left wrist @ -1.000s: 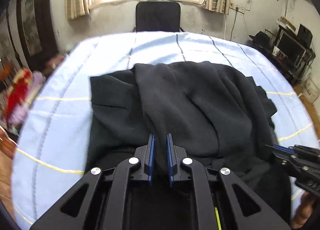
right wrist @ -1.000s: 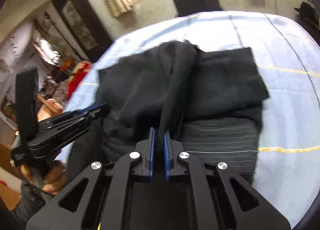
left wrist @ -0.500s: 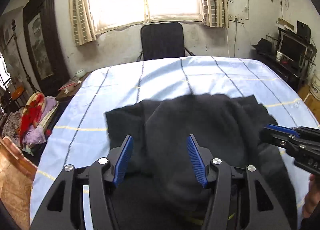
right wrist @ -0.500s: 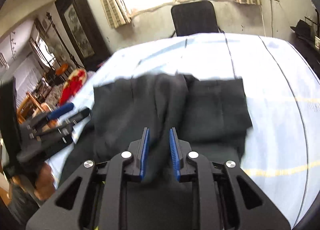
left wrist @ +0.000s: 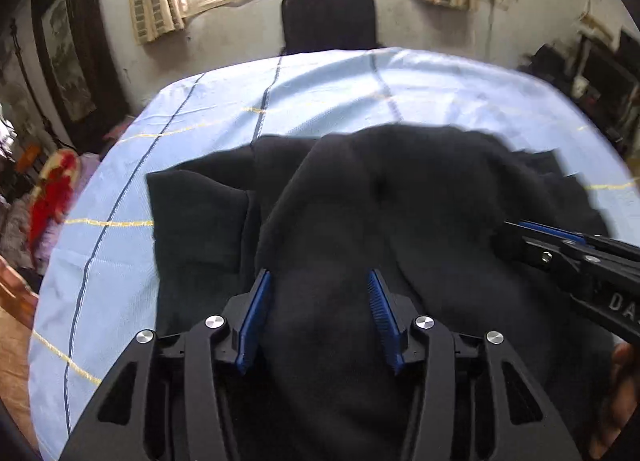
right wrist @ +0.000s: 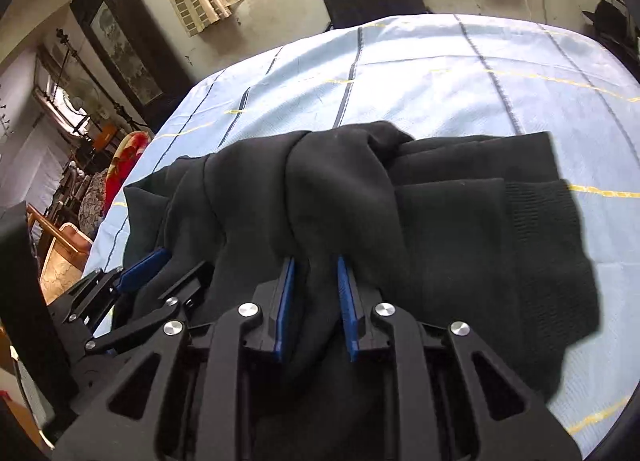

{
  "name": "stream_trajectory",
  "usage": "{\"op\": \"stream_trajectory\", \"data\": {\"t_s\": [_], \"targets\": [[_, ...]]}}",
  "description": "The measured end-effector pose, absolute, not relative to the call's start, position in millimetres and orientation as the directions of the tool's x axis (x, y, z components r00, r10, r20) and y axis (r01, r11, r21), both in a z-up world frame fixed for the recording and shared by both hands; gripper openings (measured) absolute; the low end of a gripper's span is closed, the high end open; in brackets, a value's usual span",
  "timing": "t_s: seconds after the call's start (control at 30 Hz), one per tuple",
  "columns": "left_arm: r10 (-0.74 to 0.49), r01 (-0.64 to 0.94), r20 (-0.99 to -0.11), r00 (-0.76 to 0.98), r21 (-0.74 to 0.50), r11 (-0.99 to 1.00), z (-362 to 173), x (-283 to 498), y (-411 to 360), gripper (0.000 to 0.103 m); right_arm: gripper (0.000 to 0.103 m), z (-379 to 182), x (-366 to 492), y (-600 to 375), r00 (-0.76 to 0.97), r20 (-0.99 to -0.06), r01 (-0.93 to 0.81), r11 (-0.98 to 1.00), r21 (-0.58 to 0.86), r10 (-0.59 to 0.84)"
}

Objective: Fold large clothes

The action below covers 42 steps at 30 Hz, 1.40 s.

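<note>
A large black sweatshirt (left wrist: 420,201) lies bunched in thick folds on the light blue striped tablecloth (left wrist: 320,93), near the table's front edge. My left gripper (left wrist: 318,301) is over its near part. The jaws are closing, a wide hump of cloth lies between them, and the pads do not pinch it. In the right wrist view the sweatshirt (right wrist: 460,221) shows a ribbed hem at the right. My right gripper (right wrist: 316,285) stands slightly open with a loose fold between its pads. The left gripper (right wrist: 168,269) shows at the left, and the right gripper (left wrist: 520,233) enters from the right.
A black chair (left wrist: 328,17) stands behind the table under a bright window. A dark framed picture (left wrist: 68,61) and red bundles (left wrist: 52,189) are at the left. Shelves with electronics (left wrist: 592,73) are at the right. The far tablecloth (right wrist: 440,81) is bare.
Both grippers were shut on folds of the sweatshirt and have let go. The left jaws opened wide, the right only a little. The cloth has dropped onto the table.
</note>
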State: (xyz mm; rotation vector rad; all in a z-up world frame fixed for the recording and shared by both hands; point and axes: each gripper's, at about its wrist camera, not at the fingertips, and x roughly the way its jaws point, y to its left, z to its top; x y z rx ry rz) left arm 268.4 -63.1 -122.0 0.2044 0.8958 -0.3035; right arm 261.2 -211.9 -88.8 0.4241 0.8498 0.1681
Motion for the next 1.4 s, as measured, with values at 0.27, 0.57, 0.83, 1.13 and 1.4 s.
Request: {"op": "stream_trajectory", "data": {"t_s": [0.27, 0.57, 0.83, 1.13, 1.4], "targets": [[-0.209, 0.415, -0.772, 0.601, 0.078, 0.907, -113.5, 204.9, -34.6, 0.05, 0.028, -68.2, 173.3, -168.5, 0.671, -0.635, -0.151, 0.909, 0.387, 0.382], [-0.156, 0.398, -0.779, 0.608, 0.129, 0.908, -135.7, 192.4, -31.9, 0.053, 0.024, -108.6, 173.7, -177.4, 0.619, -0.666, -0.109, 0.885, 0.452, 0.416], [-0.222, 0.398, -0.696, 0.683, 0.1, 0.912, -98.9, 174.4, -21.6, 0.052, 0.026, -73.2, 140.1, -174.4, 0.713, -0.609, -0.138, 0.921, 0.364, 0.348], [-0.183, 0.404, -0.735, 0.653, 0.134, 0.905, -122.7, 186.8, -35.8, 0.053, 0.028, -87.6, 142.4, -172.0, 0.701, -0.632, -0.115, 0.927, 0.356, 0.33], [-0.129, 0.395, -0.747, 0.653, 0.191, 0.898, -136.5, 191.2, -41.5, 0.056, 0.039, -106.9, 154.8, -179.5, 0.65, -0.657, -0.093, 0.899, 0.429, 0.381]]}}
